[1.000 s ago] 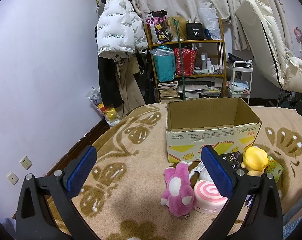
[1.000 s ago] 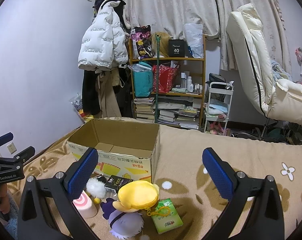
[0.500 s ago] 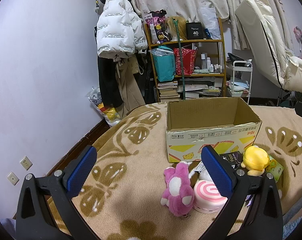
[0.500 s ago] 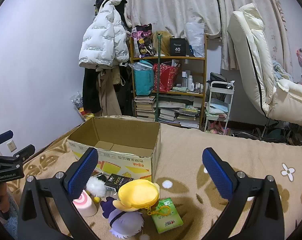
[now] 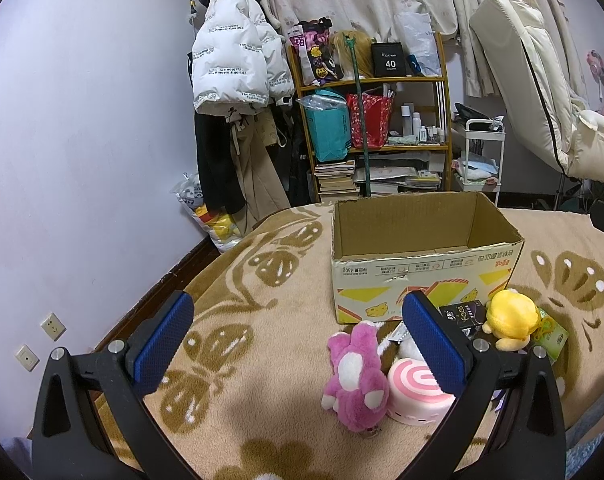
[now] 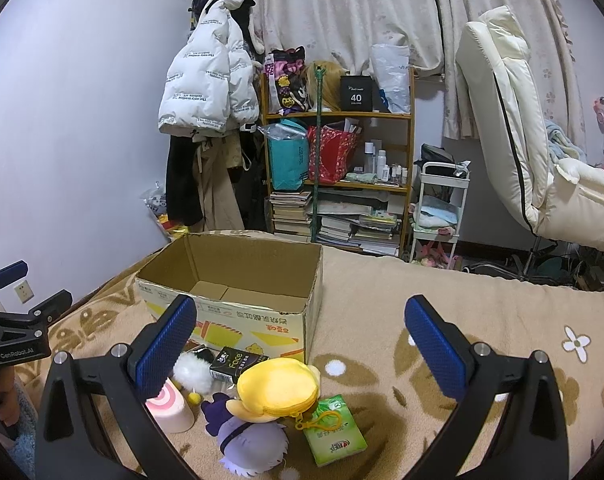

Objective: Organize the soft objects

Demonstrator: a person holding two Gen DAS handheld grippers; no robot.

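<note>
Both grippers, the left gripper (image 5: 297, 336) and the right gripper (image 6: 302, 340), hang spread wide and empty above the patterned blanket (image 5: 261, 320). The pink plush (image 5: 356, 378) lies just before the cardboard box (image 5: 422, 276), touching the pink swirl cushion (image 5: 416, 394) near the blanket's front edge. It looks light and squashy, so a pinch across its plump middle should hold.
</note>
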